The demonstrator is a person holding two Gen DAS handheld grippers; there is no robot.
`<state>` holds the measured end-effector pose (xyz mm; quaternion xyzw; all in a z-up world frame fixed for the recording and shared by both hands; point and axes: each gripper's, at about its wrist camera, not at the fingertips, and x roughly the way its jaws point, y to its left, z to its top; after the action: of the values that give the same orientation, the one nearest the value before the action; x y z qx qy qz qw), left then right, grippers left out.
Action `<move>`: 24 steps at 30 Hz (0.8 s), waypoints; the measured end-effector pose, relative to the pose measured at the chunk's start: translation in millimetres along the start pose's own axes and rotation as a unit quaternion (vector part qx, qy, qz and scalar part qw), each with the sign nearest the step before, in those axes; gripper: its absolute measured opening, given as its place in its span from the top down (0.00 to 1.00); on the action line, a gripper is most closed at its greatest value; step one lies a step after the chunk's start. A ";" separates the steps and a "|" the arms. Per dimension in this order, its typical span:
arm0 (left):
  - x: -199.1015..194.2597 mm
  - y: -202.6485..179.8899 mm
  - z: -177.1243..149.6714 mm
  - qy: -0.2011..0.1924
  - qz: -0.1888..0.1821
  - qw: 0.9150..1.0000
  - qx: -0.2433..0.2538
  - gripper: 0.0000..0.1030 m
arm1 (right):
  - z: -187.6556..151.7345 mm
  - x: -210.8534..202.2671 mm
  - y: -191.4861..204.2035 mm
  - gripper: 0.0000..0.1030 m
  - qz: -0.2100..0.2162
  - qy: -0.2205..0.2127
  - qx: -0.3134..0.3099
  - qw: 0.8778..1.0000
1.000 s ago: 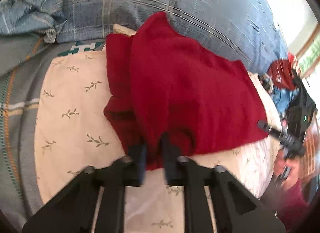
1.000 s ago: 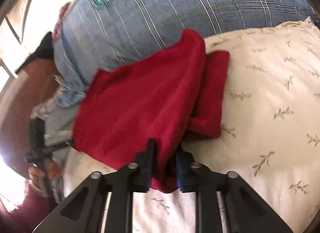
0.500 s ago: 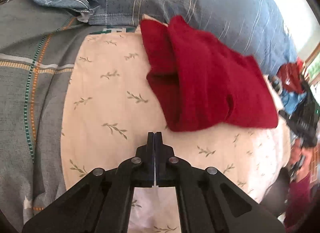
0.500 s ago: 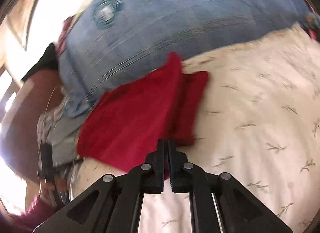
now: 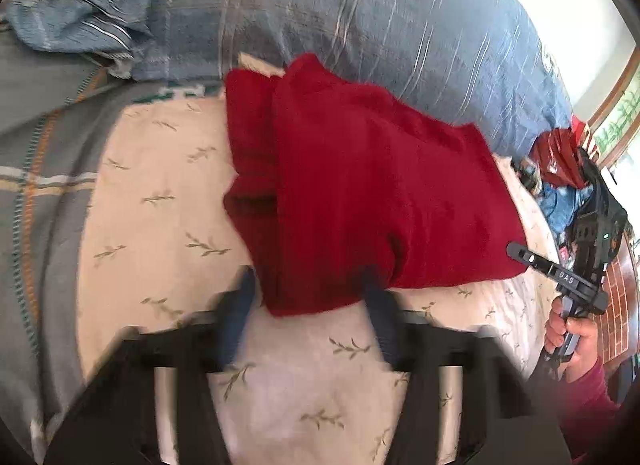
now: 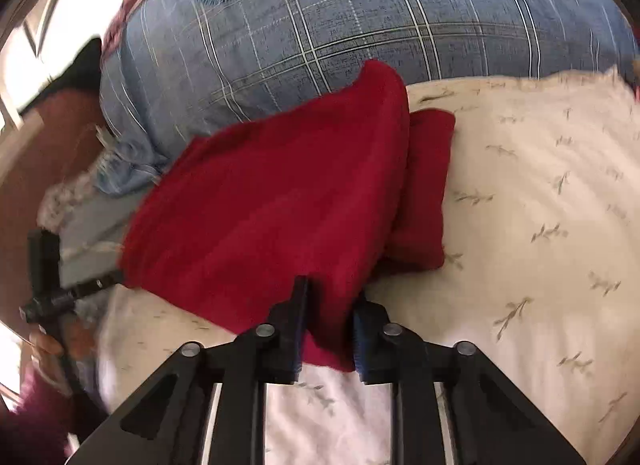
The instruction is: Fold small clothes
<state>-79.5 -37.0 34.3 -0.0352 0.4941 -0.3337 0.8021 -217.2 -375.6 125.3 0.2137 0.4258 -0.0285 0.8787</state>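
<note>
Here, a folded dark red knit garment [image 5: 372, 201] is seen lying on a cream pillow printed with small leaf sprigs [image 5: 160, 201], its far edge resting against a large blue checked cushion [image 6: 360, 25]. The left gripper [image 5: 310, 307] is held low at the garment's near edge, its fingers [image 5: 236, 317] spread wide apart (heavily blurred) with the hem lying between them, ungripped. The right gripper [image 6: 329, 331] is set at the opposite near corner; its fingers [image 6: 296, 329] are parted, a lip of red cloth sits in the gap, and whether it is pinched cannot be told. A grey striped blanket [image 5: 36, 169] is spread beside the pillow.
</note>
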 end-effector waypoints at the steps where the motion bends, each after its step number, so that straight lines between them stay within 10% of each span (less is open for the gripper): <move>1: 3.9 0.4 1.7 0.010 0.003 1.000 0.002 0.94 | 3.3 -3.6 1.4 0.88 -0.002 -0.004 -0.004 1.000; 11: -9.4 20.5 -13.6 0.007 0.010 1.000 -0.008 0.94 | 5.6 -7.5 -12.6 0.94 -0.035 0.017 -0.013 0.999; 15: -25.2 14.0 -7.9 -0.009 0.018 1.000 -0.008 0.93 | 13.9 -38.4 -9.0 0.74 -0.057 -0.031 0.004 0.998; 17: -34.8 7.1 -4.9 -0.026 0.041 0.999 0.000 0.82 | 23.5 -53.2 1.1 0.56 -0.057 -0.057 -0.006 0.997; 20: -47.2 0.9 2.8 -0.067 0.039 0.997 -0.017 0.46 | 46.9 -43.3 39.0 0.55 -0.014 -0.059 -0.041 0.997; 24: -33.7 -2.4 13.9 -0.076 0.064 0.994 -0.052 0.44 | 66.8 21.4 95.9 0.56 0.011 -0.022 -0.106 0.994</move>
<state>-79.1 -23.5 68.2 -0.0707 0.4495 -0.2520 0.8541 -132.2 -312.5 179.1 0.1231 0.4044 0.0214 0.9060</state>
